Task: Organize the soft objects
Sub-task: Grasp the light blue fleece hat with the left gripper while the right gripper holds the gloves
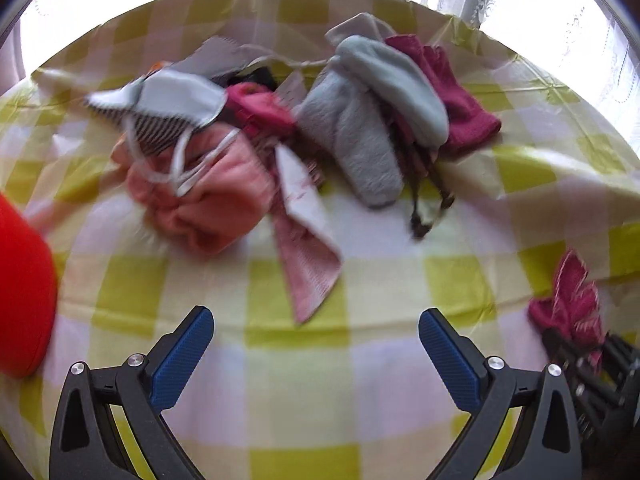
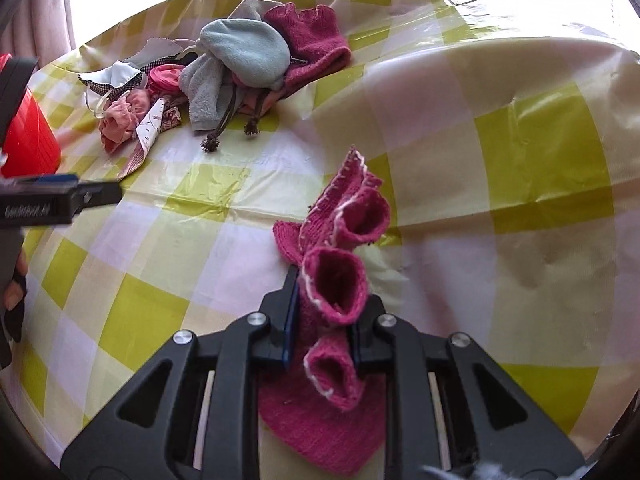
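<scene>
The right gripper (image 2: 324, 330) was clamped on the pink knitted glove (image 2: 340, 280); the left gripper (image 1: 316, 344) hung wide apart, empty. Best lifted slowly, so the loose fingers cleared the checked tablecloth (image 2: 180, 280).

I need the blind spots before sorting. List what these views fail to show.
- Red bin: cut by the left edge in both views.
- Pile: motion-blurred in the left view; lower layers buried.
- Pink glove: its lower part hidden under the right gripper.
</scene>
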Action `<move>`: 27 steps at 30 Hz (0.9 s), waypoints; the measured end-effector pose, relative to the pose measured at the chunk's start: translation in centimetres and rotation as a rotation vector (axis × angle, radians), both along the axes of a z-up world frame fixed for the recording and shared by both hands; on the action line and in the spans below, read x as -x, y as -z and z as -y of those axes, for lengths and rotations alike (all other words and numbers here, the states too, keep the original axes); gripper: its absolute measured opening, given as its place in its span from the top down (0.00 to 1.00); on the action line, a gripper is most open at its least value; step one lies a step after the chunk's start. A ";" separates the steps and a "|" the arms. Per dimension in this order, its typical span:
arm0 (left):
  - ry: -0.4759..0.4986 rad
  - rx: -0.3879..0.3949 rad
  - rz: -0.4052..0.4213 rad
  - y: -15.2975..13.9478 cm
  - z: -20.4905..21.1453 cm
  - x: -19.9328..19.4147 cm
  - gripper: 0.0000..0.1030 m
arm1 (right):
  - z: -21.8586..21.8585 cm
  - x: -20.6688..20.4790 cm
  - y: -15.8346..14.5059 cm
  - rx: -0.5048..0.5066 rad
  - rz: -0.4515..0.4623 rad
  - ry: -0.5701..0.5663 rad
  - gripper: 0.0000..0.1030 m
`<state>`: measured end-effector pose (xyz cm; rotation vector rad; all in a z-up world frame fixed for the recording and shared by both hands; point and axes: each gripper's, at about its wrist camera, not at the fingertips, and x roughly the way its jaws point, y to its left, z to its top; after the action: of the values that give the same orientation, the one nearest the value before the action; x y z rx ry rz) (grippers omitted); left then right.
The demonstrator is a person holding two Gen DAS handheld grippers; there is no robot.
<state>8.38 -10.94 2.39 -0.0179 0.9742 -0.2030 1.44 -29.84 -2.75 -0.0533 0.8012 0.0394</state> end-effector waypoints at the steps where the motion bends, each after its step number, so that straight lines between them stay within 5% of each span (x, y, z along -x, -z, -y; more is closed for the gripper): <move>1: 0.004 0.020 0.007 -0.5 1.2 -1.4 0.00 | 0.0 0.0 0.0 0.005 0.000 0.000 0.77; 8: -0.118 0.156 0.082 -4.0 6.8 -9.4 0.00 | -0.5 -0.2 0.0 0.045 0.005 -0.003 0.77; 10: -0.129 0.115 0.082 -4.0 8.3 -11.0 0.03 | -0.4 -0.2 0.0 0.044 0.005 -0.003 0.76; 12: -0.123 0.066 0.044 -3.2 9.2 -12.3 0.36 | -0.3 -0.2 0.0 0.038 0.005 -0.004 0.75; 13: -0.114 0.077 0.010 -2.7 9.2 -12.6 0.72 | -0.2 -0.2 0.0 0.031 0.004 -0.005 0.75; 14: -0.114 0.101 -0.002 -2.5 8.9 -12.3 0.75 | -0.1 -0.3 0.1 0.023 0.003 -0.005 0.75; 20: 0.062 0.171 0.089 -4.6 5.2 -3.6 0.82 | 0.2 -0.3 0.0 0.002 0.001 -0.007 0.75; 25: 0.286 0.190 -0.110 -3.1 1.6 4.6 0.81 | 0.3 -0.3 -0.1 0.005 0.002 -0.009 0.75; 27: 0.383 0.133 -0.176 -2.1 1.2 7.5 0.74 | 0.3 -0.3 -0.1 0.008 0.002 -0.009 0.75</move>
<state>0.91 -12.14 4.48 0.0297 1.1336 -0.6268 1.77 -30.11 -2.70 -0.0647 0.7992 0.0446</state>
